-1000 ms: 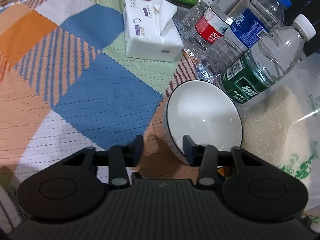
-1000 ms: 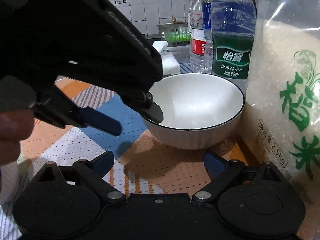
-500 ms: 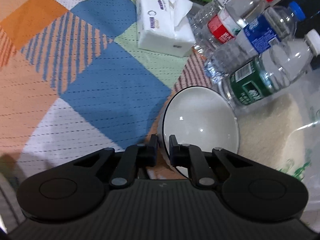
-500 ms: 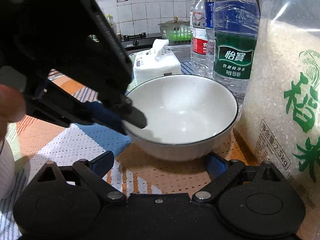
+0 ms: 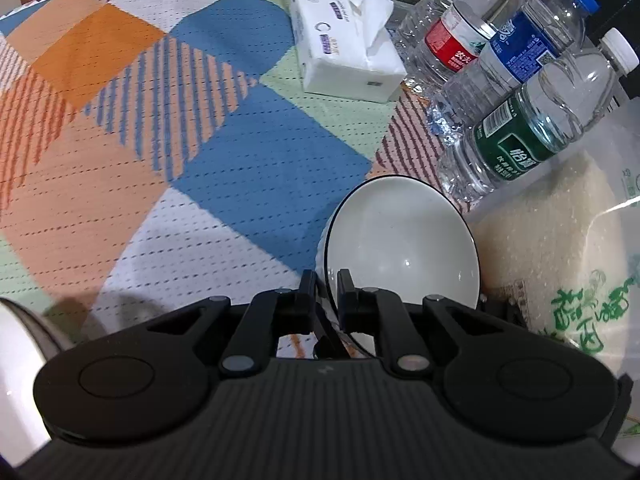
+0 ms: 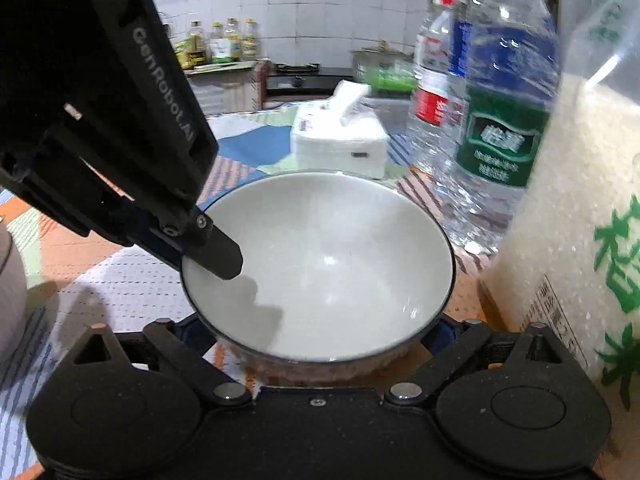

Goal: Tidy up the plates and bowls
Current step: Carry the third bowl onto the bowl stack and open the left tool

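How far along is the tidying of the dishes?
Early, it seems. No finished stack shows. In hand: the left gripper is clamped on the rim of the white black-rimmed bowl, lifted and tilted over the patchwork tablecloth; the right gripper is open below it. Setting it down remains.

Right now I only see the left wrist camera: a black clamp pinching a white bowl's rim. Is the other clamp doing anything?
Observer: In the right wrist view, the right gripper is open, one finger on either side of the bowl low down, not squeezing it.
Visitor: Does the left one really have the rim?
Observer: Yes. Seen from the side, the left gripper has one finger reaching over the rim into the bowl.
Visitor: What's beyond the table?
Observer: A tiled kitchen wall, with a stove and condiment bottles on a counter.
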The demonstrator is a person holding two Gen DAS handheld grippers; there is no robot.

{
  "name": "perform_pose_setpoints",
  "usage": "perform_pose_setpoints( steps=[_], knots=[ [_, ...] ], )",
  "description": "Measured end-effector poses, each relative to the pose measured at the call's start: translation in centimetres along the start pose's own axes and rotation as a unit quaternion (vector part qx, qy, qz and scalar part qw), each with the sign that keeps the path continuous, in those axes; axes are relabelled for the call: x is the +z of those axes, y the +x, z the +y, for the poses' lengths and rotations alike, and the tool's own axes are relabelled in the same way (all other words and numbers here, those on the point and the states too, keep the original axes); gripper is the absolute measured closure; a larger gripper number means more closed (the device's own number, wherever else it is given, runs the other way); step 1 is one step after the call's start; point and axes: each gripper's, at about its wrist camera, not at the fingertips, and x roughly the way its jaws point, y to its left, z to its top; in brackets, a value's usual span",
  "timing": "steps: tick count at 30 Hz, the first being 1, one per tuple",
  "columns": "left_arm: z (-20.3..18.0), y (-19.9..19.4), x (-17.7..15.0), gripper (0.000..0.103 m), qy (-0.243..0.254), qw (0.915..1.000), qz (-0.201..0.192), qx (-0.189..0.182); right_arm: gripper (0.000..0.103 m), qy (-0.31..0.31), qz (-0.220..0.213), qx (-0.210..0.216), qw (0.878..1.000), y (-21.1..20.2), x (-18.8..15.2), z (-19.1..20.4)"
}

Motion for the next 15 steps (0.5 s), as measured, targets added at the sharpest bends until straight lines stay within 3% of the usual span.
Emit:
perform_pose_setpoints(
  steps=[7, 15],
  knots=[
    [0.4, -3.9, -0.9, 0.094, 0.004, 0.9998, -0.016, 0.014, 0.001, -0.039, -0.031, 0.032, 0.998, -1.9, 0.8, 1.4],
    [1.8, -10.9, -2.4, 0.093, -0.026, 0.9982, -0.046, 0.03, 0.002, -0.06, -0.076, 0.081, 0.992, -6.5, 2.6, 4.1]
  ],
)
